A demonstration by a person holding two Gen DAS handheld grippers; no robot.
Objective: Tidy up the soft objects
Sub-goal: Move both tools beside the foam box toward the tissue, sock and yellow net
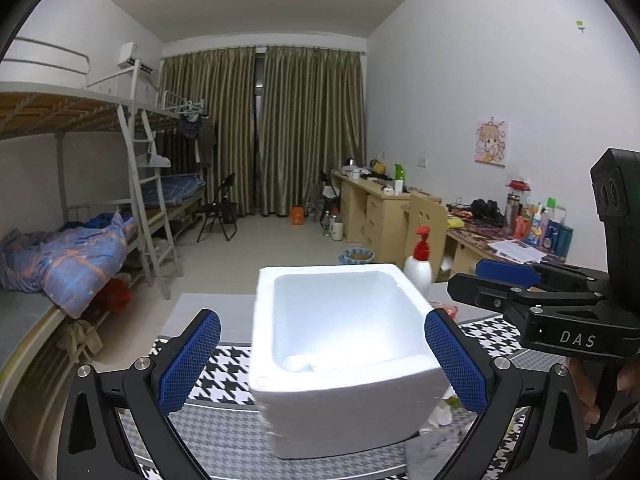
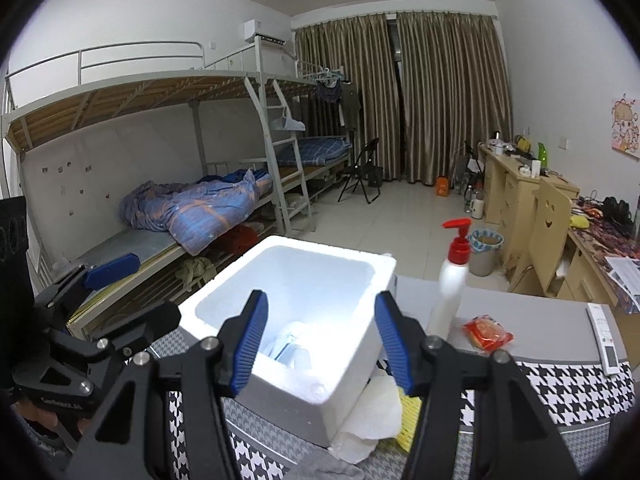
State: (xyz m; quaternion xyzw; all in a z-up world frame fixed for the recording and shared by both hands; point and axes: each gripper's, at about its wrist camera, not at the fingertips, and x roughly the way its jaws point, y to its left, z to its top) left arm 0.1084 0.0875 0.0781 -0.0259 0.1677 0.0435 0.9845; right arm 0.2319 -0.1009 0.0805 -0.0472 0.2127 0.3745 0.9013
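A white foam box (image 1: 344, 396) stands on the houndstooth cloth (image 1: 224, 376); it also shows in the right wrist view (image 2: 276, 380). A pale soft item (image 2: 294, 346) lies inside it. White crumpled paper (image 2: 370, 420) and a yellow item (image 2: 410, 420) lie against the box's right side. My left gripper (image 1: 322, 360) is open, its fingers either side of the box's near part. My right gripper (image 2: 320, 344) is open and empty above the box's near rim. The right gripper also shows in the left wrist view (image 1: 508, 284).
A white pump bottle with a red top (image 2: 450, 284) stands right of the box. A red packet (image 2: 488, 332) and a remote (image 2: 604, 338) lie on the table. Bunk beds (image 2: 160, 160) stand left, desks (image 2: 532, 200) right.
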